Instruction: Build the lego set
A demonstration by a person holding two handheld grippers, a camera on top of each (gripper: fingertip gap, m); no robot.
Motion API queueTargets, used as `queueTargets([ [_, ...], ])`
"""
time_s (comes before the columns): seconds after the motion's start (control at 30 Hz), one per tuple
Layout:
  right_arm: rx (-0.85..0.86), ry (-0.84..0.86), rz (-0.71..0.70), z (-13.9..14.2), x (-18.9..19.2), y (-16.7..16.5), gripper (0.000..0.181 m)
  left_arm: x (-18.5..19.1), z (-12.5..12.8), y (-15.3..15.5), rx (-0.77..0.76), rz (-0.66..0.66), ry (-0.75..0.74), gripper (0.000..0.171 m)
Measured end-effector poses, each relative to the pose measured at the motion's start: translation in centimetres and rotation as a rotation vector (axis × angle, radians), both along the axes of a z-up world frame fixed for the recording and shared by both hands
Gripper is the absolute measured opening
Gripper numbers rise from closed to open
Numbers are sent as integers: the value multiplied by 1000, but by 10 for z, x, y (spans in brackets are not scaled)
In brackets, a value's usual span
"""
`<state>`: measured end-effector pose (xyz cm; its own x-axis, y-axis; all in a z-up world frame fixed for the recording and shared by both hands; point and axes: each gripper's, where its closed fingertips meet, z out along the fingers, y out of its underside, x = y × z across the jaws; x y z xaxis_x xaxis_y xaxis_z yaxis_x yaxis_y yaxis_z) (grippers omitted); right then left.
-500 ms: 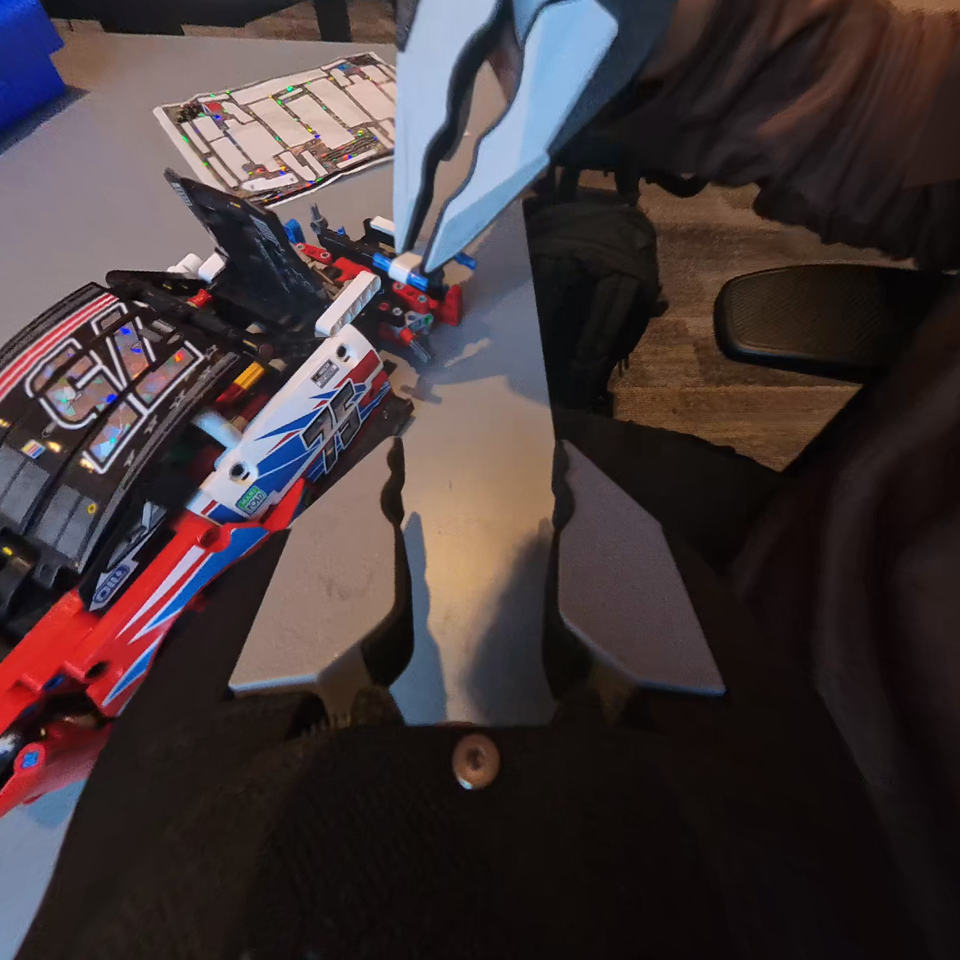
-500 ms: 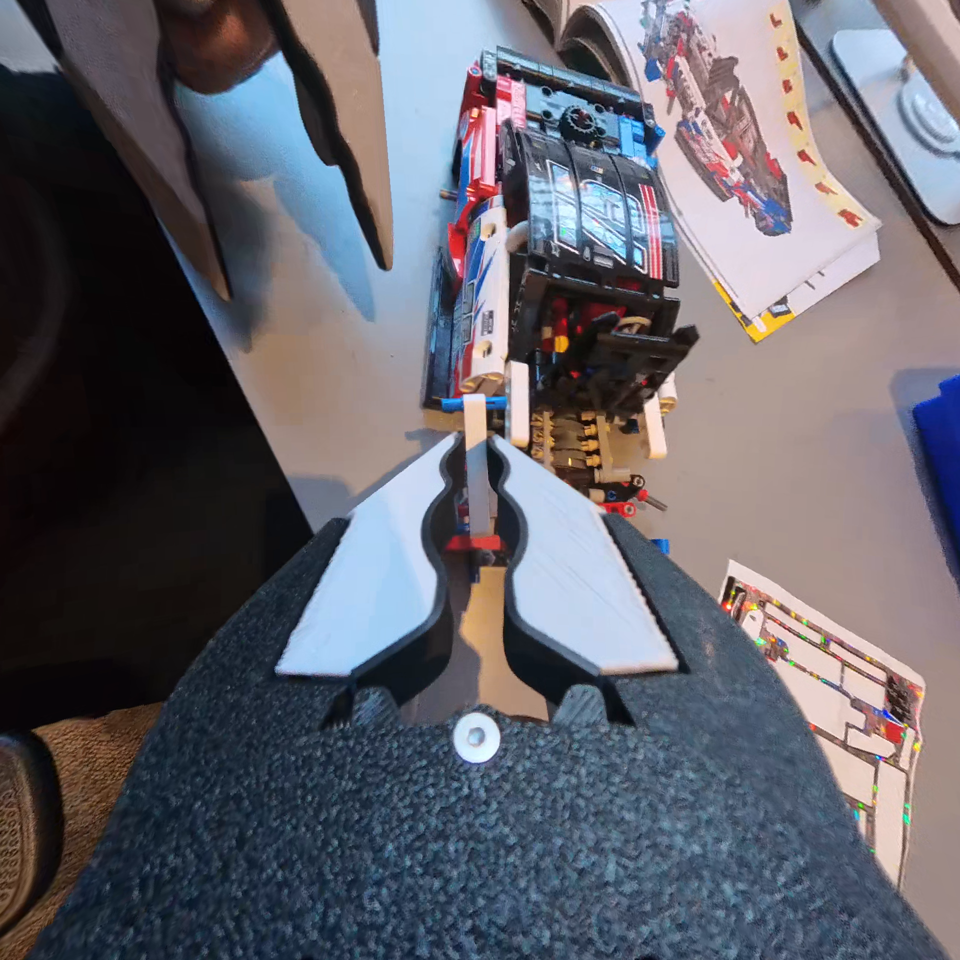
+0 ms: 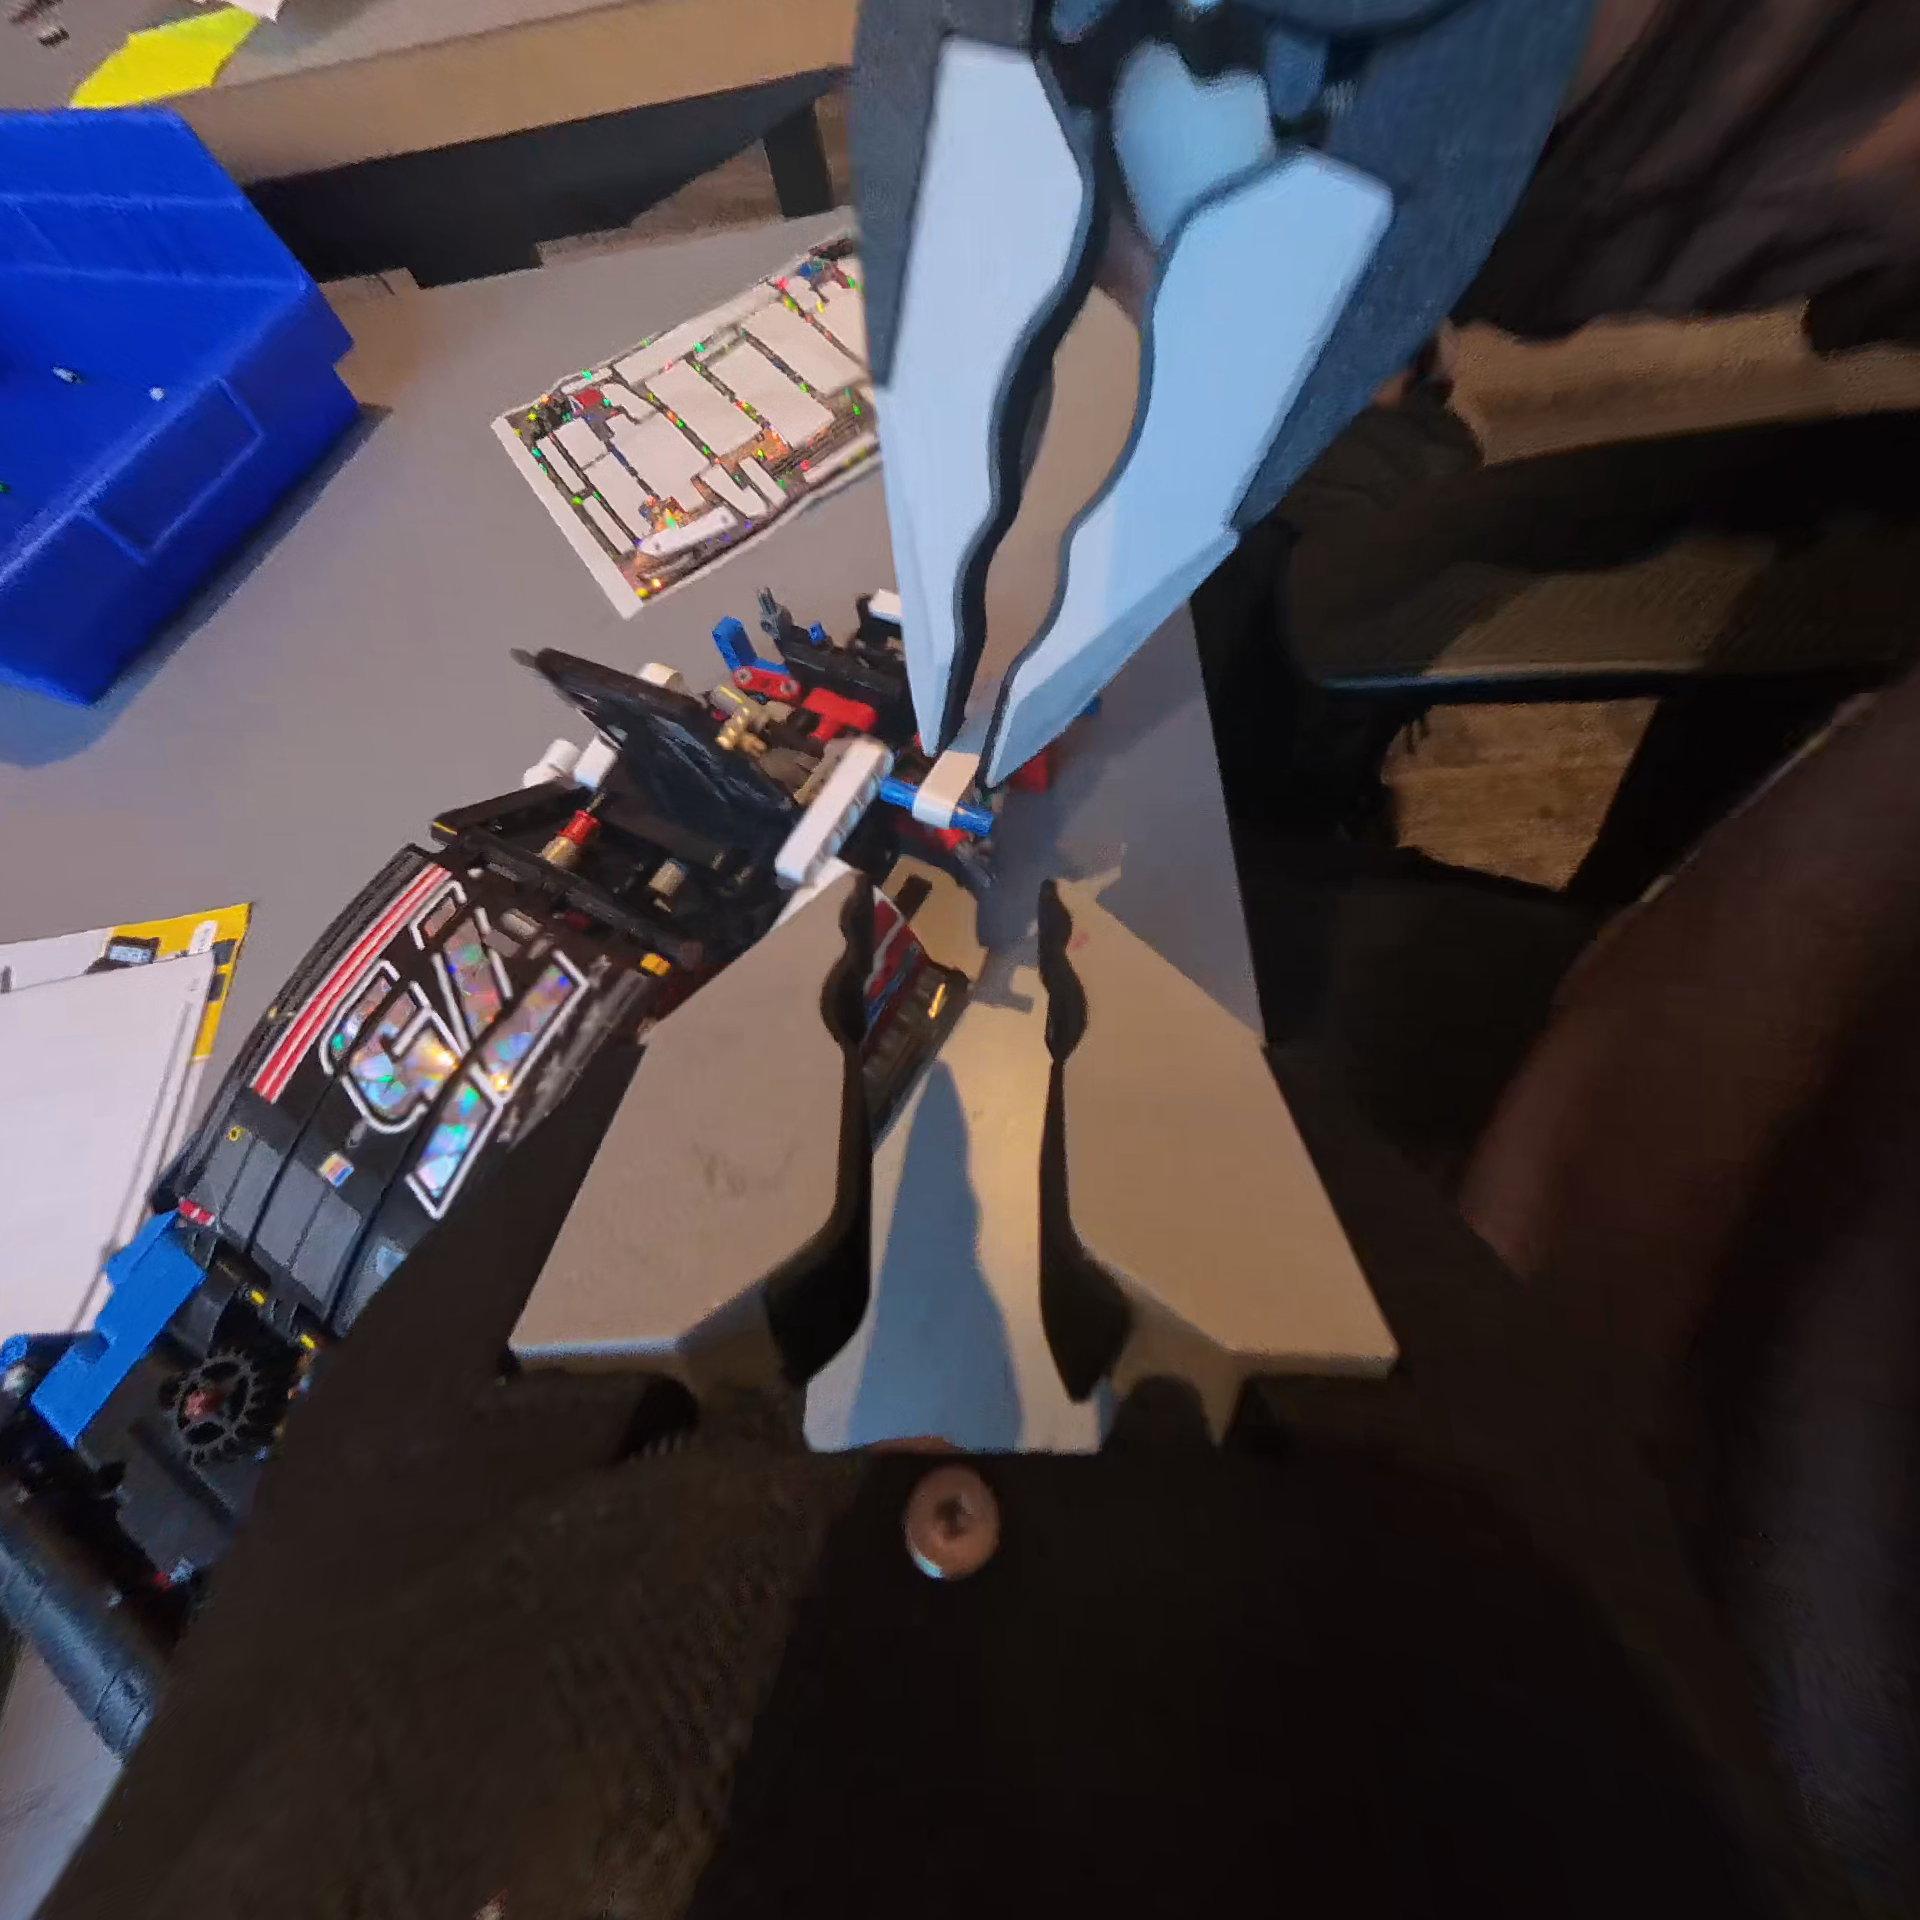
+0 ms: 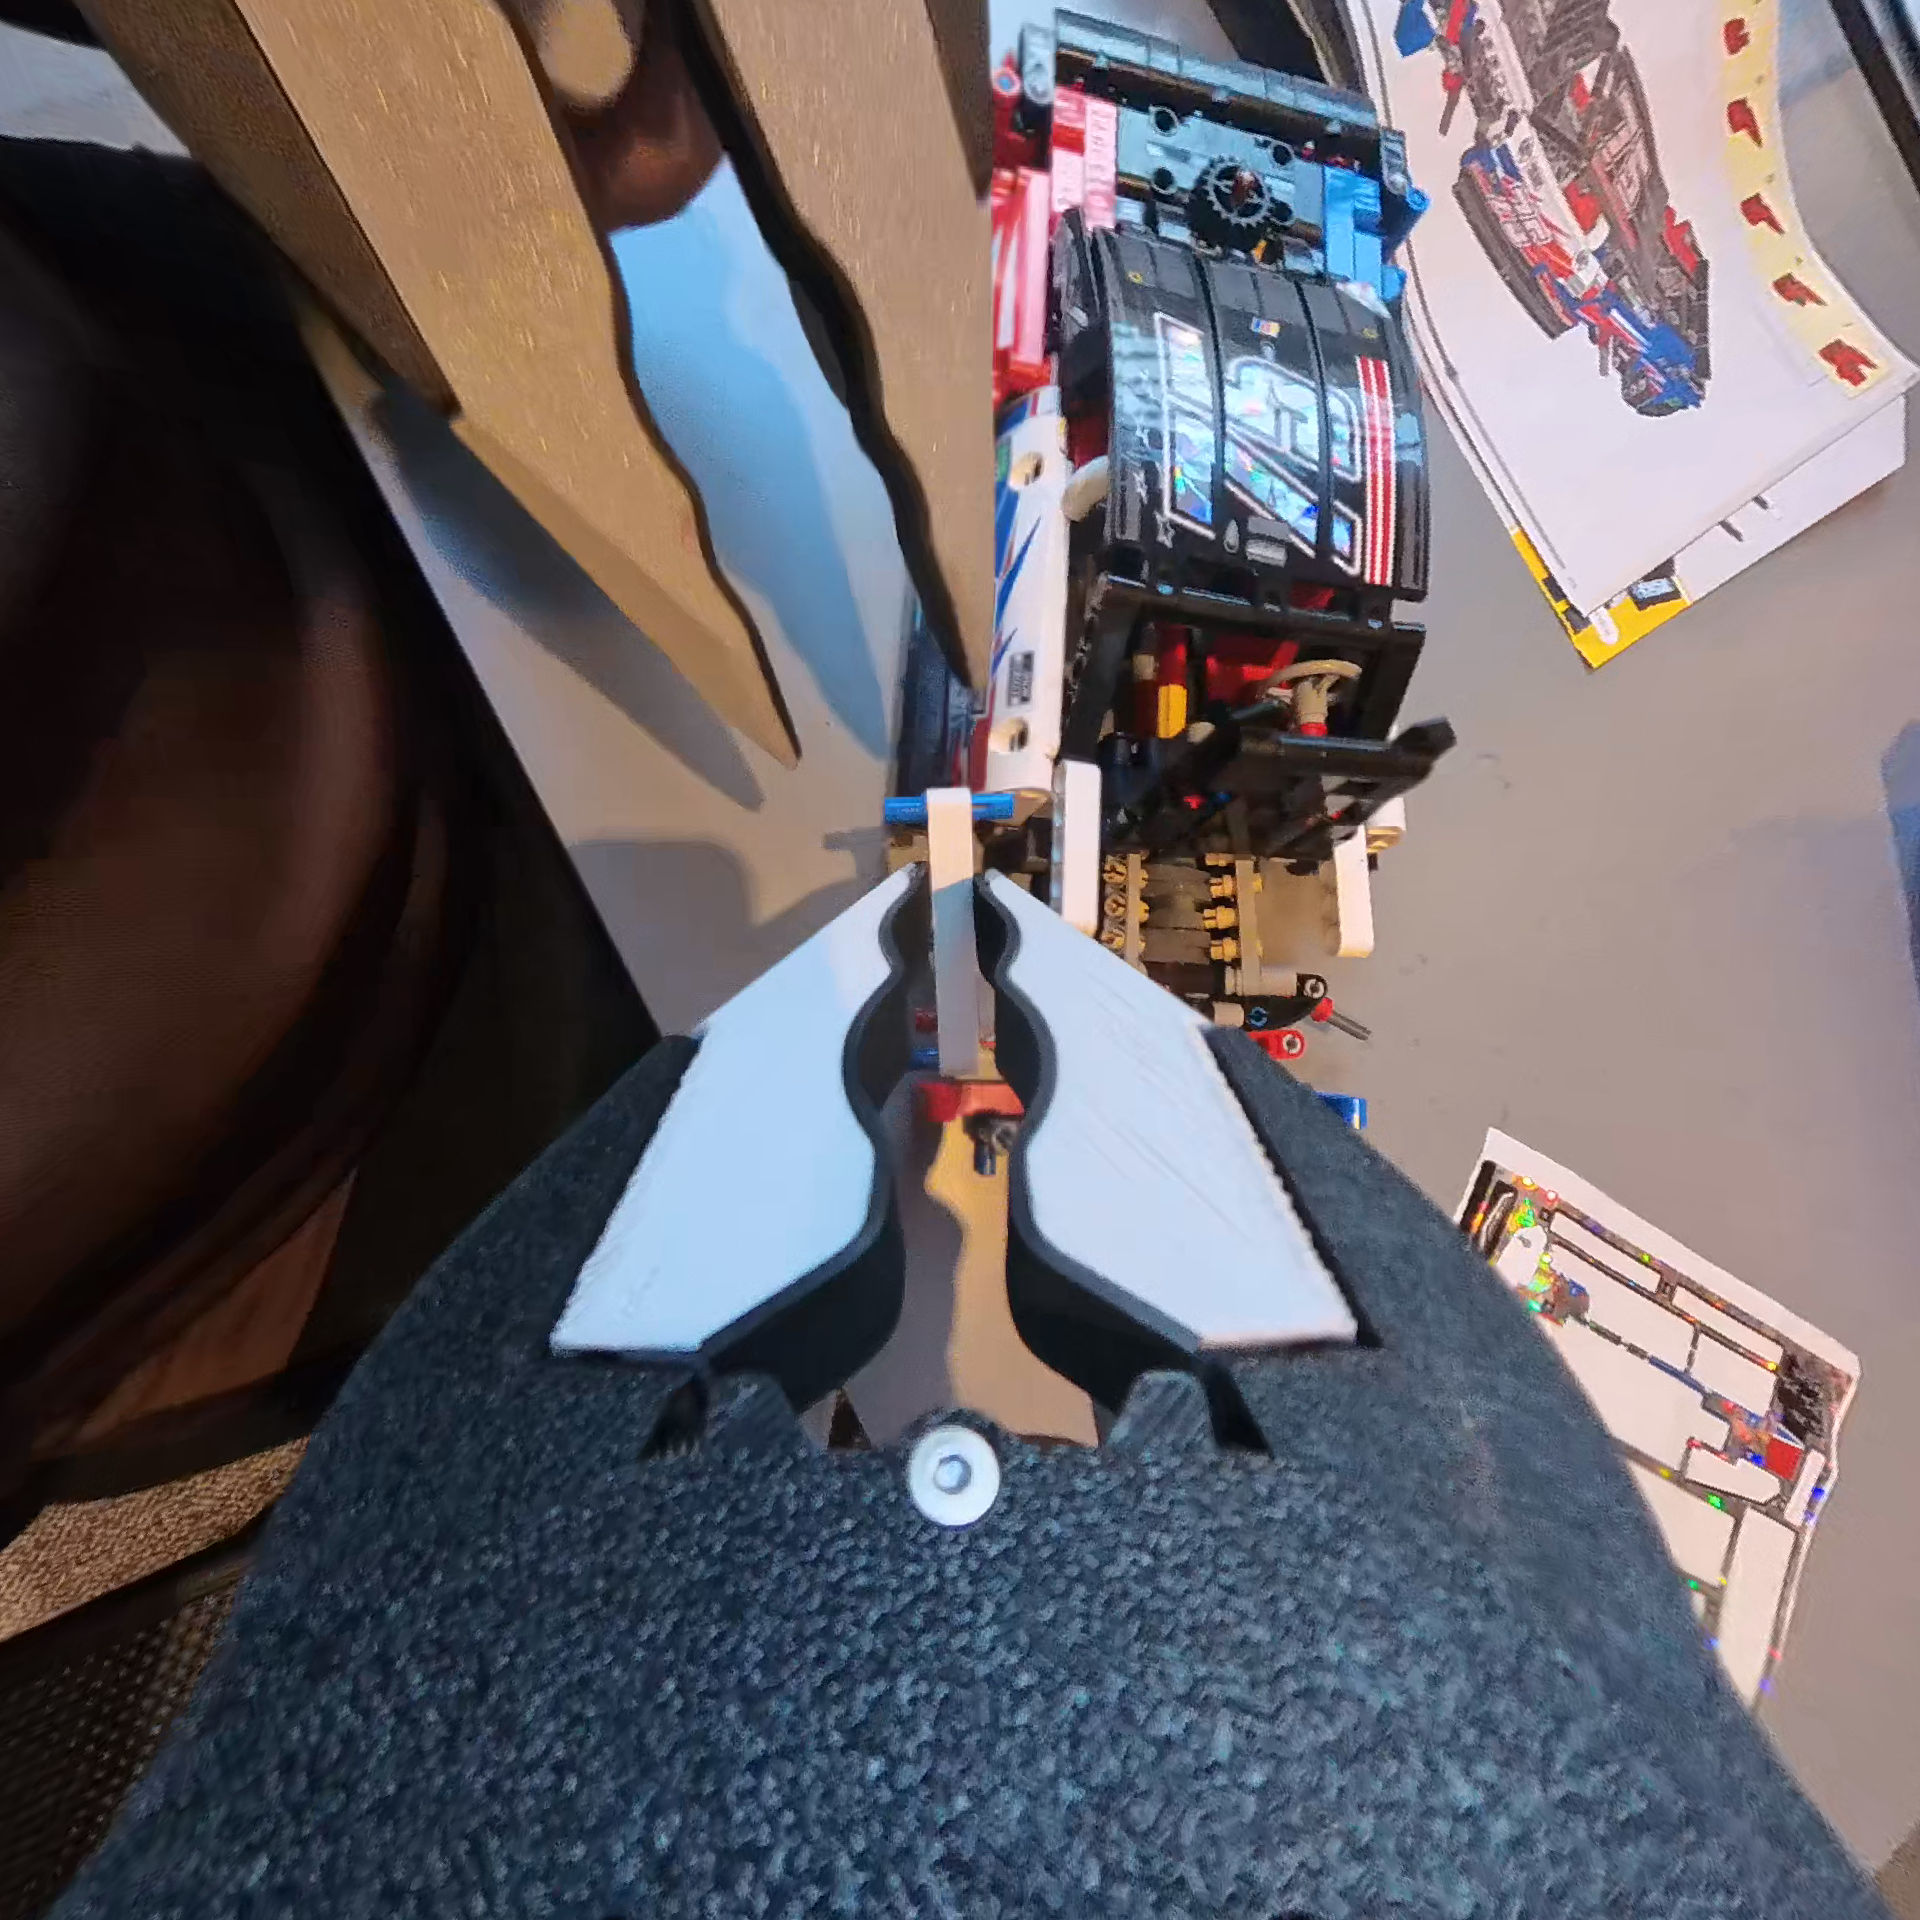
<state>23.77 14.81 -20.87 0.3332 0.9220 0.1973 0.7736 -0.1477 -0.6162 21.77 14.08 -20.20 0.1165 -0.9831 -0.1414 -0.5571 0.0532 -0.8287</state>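
Right gripper at centre of the right wrist view, pinched narrowly on a slim white beam threaded on a blue axle at the near end of the lego race car; same grip visible in the upper middle of the left wrist view, with fingers reaching down from the top edge. Left gripper spread wide and holding nothing, low centre of its own view, beside the car's flank over the grey table. Car lying lengthwise from upper centre towards the middle of the right view, black roof with shiny decals. Instruction booklet upper right, sticker sheet lower right. Blue bin upper left in the left view
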Motion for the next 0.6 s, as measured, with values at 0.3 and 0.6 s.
queueTargets([
  [0.3,-5,-29,-42,0,-13,-10,8,0,-3,-1,371,84,55,26],
  [0.6,-45,-11,-55,9,-22,-26,8,-6,9,-10,914,23,90,17],
])
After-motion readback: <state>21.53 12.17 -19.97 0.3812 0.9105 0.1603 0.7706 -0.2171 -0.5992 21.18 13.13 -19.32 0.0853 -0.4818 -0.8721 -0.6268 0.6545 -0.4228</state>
